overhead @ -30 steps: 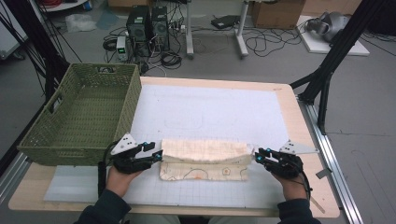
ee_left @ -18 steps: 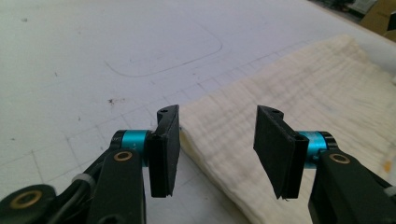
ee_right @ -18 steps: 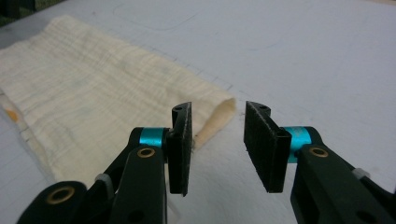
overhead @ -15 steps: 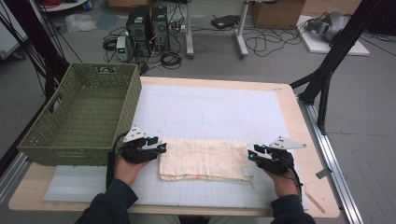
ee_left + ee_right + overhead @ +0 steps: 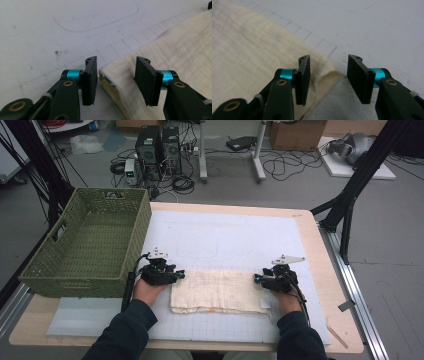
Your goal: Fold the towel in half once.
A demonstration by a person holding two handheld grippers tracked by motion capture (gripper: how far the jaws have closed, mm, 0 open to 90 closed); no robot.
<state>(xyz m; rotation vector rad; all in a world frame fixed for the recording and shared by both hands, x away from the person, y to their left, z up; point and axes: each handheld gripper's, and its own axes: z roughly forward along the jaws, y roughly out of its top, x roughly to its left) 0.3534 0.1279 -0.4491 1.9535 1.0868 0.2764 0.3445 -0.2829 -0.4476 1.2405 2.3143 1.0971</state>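
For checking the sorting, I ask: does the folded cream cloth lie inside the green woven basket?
No, the folded cream cloth lies flat on the white mat, beside the green woven basket.

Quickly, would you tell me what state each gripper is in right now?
Left gripper: open, cloth corner between jaws, unpinched.
Right gripper: open, just been opening, holding nothing.

Even, soft overhead light; close-up foregrounds slightly blurred, faint shadows.
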